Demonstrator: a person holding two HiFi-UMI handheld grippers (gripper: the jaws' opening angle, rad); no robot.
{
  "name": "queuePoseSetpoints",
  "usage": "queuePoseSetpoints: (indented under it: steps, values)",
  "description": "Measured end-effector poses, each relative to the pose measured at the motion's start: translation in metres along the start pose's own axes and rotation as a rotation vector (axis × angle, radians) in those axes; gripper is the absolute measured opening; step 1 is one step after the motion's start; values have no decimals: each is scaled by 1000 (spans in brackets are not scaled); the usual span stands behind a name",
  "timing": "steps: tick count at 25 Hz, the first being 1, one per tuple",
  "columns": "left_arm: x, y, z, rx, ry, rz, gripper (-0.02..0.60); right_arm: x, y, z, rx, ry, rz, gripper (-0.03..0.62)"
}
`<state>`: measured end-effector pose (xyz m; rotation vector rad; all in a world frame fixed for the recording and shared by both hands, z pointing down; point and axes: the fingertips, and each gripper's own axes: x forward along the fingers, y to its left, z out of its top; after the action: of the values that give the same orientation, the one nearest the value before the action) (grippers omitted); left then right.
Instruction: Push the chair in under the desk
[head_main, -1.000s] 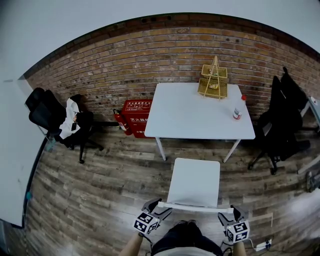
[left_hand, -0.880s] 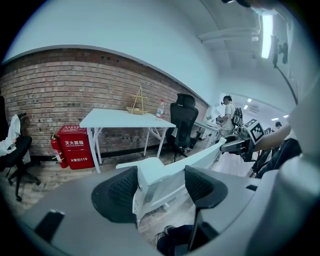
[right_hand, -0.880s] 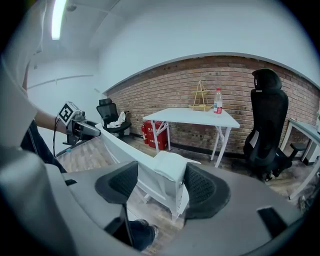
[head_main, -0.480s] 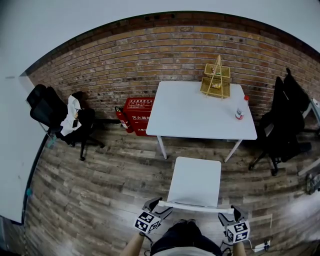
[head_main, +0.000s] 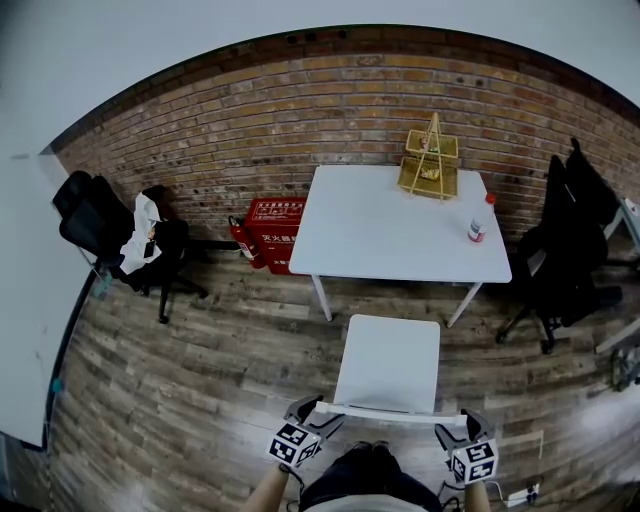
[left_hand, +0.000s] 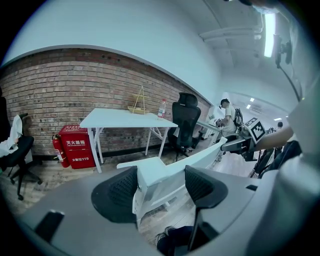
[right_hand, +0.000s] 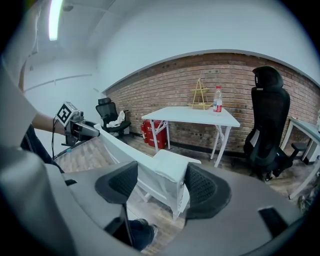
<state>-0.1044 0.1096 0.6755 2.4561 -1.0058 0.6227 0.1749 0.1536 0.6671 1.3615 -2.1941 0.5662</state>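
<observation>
White chair (head_main: 388, 365) stands short of the desk (head_main: 395, 235); left tongs (head_main: 314, 409) and right tongs (head_main: 460, 425) each grip its backrest.

Chair (head_main: 388, 365) legs: hidden under the seat, head view.
Chair back ends: covered by the left gripper (head_main: 312, 412) and right gripper (head_main: 462, 425).
Person (head_main: 372, 480): cut off at the lower edge.
Bottle (head_main: 478, 216) label: too small to read.
Basket (head_main: 430, 160) contents: too small to tell.

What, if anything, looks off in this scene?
Nothing spilled or damaged. The white chair stands clear of the desk, left gripper and right gripper clamped on its backrest. A white cloth lies draped over the black office chair at left.
</observation>
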Motion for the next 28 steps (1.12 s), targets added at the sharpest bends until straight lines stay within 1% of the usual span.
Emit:
queuePoseSetpoints:
  steps: [7, 22, 26, 28]
  values:
    - [12, 4, 10, -6, 5, 7, 299, 10, -19, 1, -2, 9, -3, 302]
    - [41, 14, 32, -17, -19, 48, 299, 34, -52, 24, -19, 8, 16, 302]
    - [49, 17, 37, -23, -12, 56, 299, 39, -59, 32, -23, -6, 26, 302]
    - [51, 18, 39, -24, -8, 57, 301, 42, -63, 31, -21, 4, 22, 302]
